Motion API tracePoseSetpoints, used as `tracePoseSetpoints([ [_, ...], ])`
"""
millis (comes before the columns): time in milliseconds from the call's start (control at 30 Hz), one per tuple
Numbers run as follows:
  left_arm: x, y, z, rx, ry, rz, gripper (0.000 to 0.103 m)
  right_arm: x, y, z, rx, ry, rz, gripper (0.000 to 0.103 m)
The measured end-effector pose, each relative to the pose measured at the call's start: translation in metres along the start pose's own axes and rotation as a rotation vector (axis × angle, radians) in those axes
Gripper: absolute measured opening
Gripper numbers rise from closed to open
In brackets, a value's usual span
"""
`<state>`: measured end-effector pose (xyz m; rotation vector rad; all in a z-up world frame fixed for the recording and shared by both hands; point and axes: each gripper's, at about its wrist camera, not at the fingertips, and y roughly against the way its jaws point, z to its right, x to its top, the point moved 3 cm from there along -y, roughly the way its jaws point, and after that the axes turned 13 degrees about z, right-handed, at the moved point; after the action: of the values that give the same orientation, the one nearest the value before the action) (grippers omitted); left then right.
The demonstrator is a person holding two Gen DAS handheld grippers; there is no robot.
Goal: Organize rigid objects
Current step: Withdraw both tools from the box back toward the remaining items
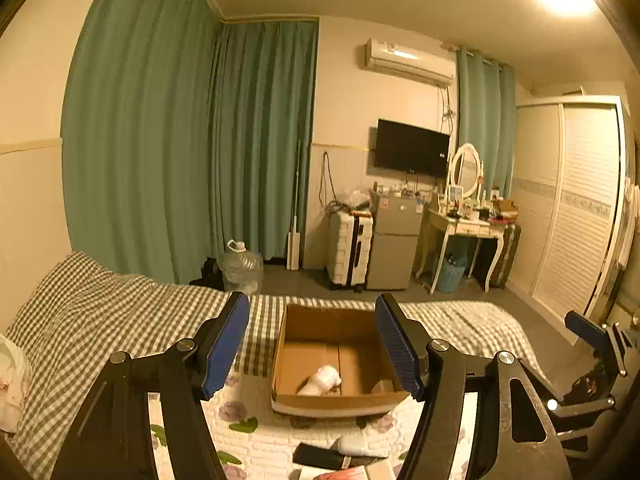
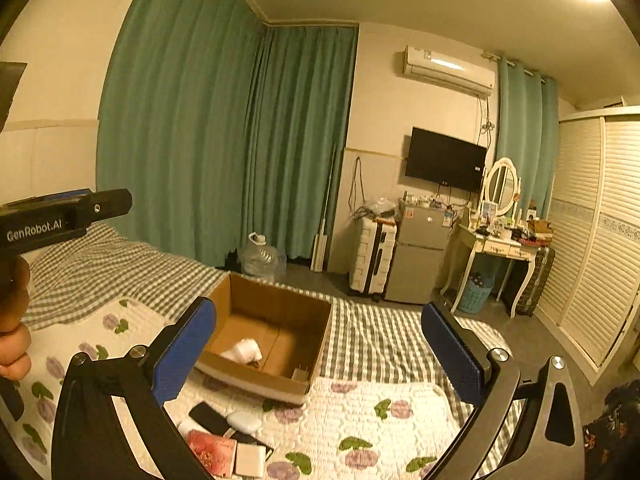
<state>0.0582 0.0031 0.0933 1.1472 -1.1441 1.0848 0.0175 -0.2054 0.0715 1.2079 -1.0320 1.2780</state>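
Note:
An open cardboard box point(image 1: 332, 402) point(image 2: 316, 344) sits on the bed. A white object point(image 1: 320, 380) point(image 2: 244, 350) and a small white plug point(image 2: 300, 372) lie inside it. Loose items lie on the floral quilt in front of the box: a black flat object point(image 2: 208, 416) point(image 1: 320, 456), a white oval case point(image 2: 244, 420) point(image 1: 360, 446), a red packet point(image 2: 212, 452) and a white square box point(image 2: 250, 460). My left gripper point(image 1: 312, 344) is open and empty above them, facing the box. My right gripper point(image 2: 320, 352) is open and empty, also above the quilt.
The bed has a checked sheet point(image 1: 100, 312) and floral quilt point(image 2: 360, 420). Beyond it are a water jug point(image 1: 240, 266), suitcase point(image 1: 348, 252), small fridge point(image 1: 396, 240), dressing table point(image 1: 468, 228) and wardrobe point(image 1: 572, 208). The left gripper's body point(image 2: 60, 216) shows at left.

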Motion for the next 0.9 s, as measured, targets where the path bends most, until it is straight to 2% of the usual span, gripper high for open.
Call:
tracePoseSetpoints([
  [267,-0.053,-0.012,0.006,0.012,-0.03,-0.081,0.068,-0.054,-0.019,-0.002,0.029,-0.016,-0.119,0.103],
  [433,-0.089,-0.021,0.007,0.029,-0.063,-0.134,0.068,-0.099,-0.032,-0.006,0.048,-0.022,-0.213,0.103],
  [633,-0.128,-0.036,0.002,0.01,-0.009,-0.236,0.068,-0.141,-0.046,-0.012,0.068,-0.028,-0.3,0.103],
  [900,-0.176,-0.048,-0.002,0.019,-0.013,-0.345,0.068,-0.197,-0.069,-0.023,0.105,-0.016,-0.428,0.103],
])
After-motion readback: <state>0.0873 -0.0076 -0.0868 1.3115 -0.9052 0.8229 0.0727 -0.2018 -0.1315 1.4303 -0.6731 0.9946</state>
